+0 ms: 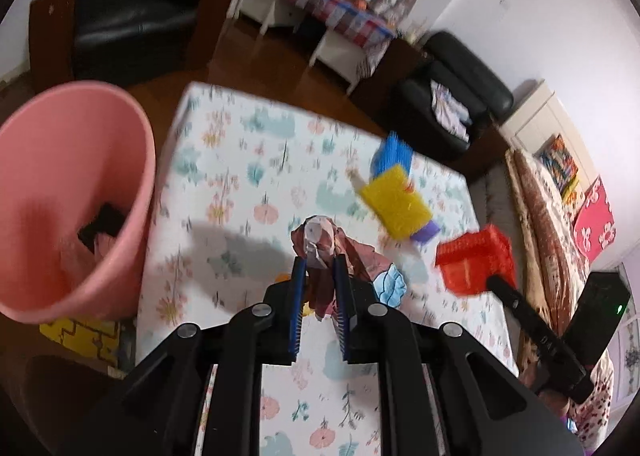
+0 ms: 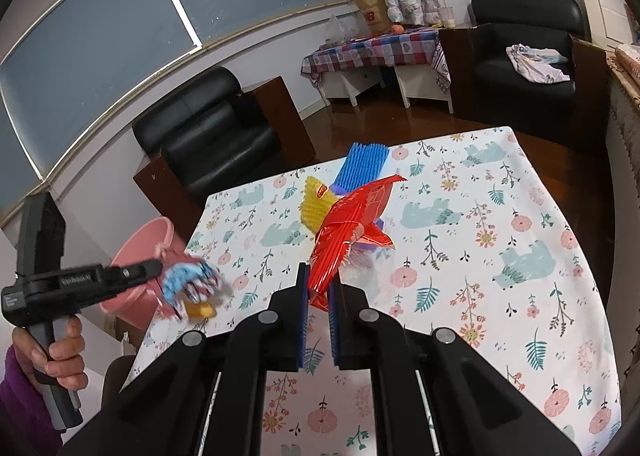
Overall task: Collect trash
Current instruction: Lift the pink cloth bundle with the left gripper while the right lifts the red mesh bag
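My left gripper (image 1: 318, 262) pinches a crumpled brownish wrapper (image 1: 332, 244) above the floral table (image 1: 240, 160) beside the pink bin (image 1: 72, 192), my right gripper (image 2: 318, 288) a red foil wrapper (image 2: 348, 224); both look light, limp, slippery, best held mid-crumple.

Left gripper (image 1: 320, 262) fingers clamped, angled down; right gripper (image 2: 319, 278) fingers clamped.

Bright, motion-blurred, fisheye-warped edges
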Motion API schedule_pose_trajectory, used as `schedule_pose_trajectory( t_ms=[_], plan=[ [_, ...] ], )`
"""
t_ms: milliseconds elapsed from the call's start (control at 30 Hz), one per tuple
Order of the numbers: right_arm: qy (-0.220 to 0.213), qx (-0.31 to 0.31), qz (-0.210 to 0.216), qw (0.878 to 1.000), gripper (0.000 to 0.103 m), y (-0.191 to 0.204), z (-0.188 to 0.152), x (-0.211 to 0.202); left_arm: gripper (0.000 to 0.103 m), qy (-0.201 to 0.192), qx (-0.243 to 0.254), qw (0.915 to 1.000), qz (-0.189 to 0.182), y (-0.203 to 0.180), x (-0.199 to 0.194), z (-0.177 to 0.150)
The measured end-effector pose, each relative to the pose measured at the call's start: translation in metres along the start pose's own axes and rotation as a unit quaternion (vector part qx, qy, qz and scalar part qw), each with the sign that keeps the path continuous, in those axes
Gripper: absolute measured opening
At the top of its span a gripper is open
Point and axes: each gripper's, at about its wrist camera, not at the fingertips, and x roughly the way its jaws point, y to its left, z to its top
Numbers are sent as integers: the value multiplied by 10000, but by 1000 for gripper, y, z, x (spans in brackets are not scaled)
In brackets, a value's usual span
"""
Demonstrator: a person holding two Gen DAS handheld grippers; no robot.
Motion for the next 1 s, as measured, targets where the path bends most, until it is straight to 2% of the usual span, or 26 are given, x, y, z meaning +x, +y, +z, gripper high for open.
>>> schedule_pose_trajectory(
  t_ms=[100,267,367,533,633,767,867,1000],
  plan=[
    [36,3,8,10000,8,0,-1,2,15,318,166,9993,87,4,9,-13],
    [78,-22,28,10000,8,1,-1,4,16,543,485,9972,167,5,11,-29],
    [99,-46,41,9999,8,3,-2,4,31,582,635,9955,391,7,7,-35],
    [137,-75,49,9999,8,5,-3,6,32,615,614,9949,513,13,6,-36],
    [155,-100,59,9998,8,7,-3,7,32,519,548,9951,639,13,6,-32],
    [155,-161,66,9997,8,10,-5,5,32,111,734,9945,736,5,-7,-22],
    [180,-151,78,9997,8,11,-6,7,32,-89,1019,9895,1016,-1,-9,-14],
    [227,-171,115,9995,8,13,-7,10,32,-179,1110,9859,1238,0,2,-5]
  ],
)
